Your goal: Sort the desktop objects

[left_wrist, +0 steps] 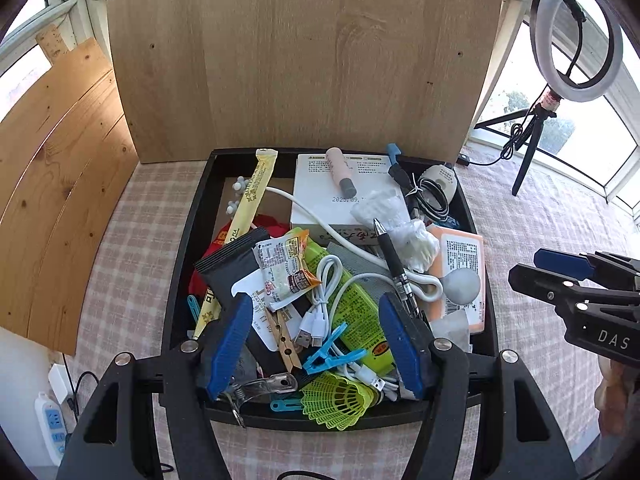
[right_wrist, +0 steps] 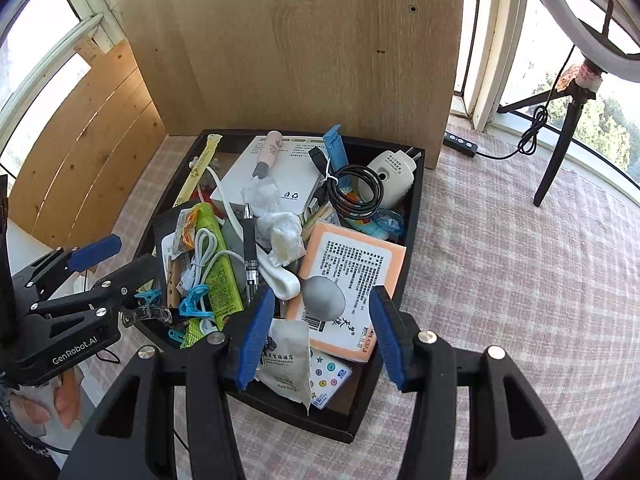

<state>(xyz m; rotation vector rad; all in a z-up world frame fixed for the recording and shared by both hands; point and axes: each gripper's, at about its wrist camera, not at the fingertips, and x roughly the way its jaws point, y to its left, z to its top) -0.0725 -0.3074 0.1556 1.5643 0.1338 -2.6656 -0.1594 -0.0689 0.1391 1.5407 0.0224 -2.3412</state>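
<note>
Left-wrist footage is framed by the left gripper [left_wrist: 316,340], whose blue-padded jaws are spread wide with nothing held between them, poised above the near end of a black tray [left_wrist: 182,264]. Directly beyond the pads a blue clothespin [left_wrist: 334,350], a wooden clothespin [left_wrist: 285,338] and a coiled white USB cable [left_wrist: 320,312] are seen, with a yellow-green shuttlecock [left_wrist: 336,398] lying against the tray's near wall. A green snack packet [left_wrist: 352,312] is spread under the cable, and a black pen [left_wrist: 394,264] lies diagonally to its right. Farther back a white box [left_wrist: 340,196] carries a pink tube [left_wrist: 340,172], while a long yellow sachet [left_wrist: 250,200] runs along the left side.

From the right wrist, the right gripper [right_wrist: 318,336] is likewise shown released, jaws apart and empty, above the tray's near right corner. Between its pads an orange-edged packet [right_wrist: 360,264] is visible with a grey ball [right_wrist: 323,299] resting on it, and a white sachet [right_wrist: 288,356] just in front. A coiled black cable [right_wrist: 354,194] and a white plug-in device [right_wrist: 394,174] lie at the far right corner, beside crumpled tissue [right_wrist: 280,224].

The tray is set on a pink checked tablecloth [right_wrist: 520,280], with an upright wooden board [left_wrist: 304,56] behind it and a ring light [left_wrist: 576,36] on a tripod to the right.
</note>
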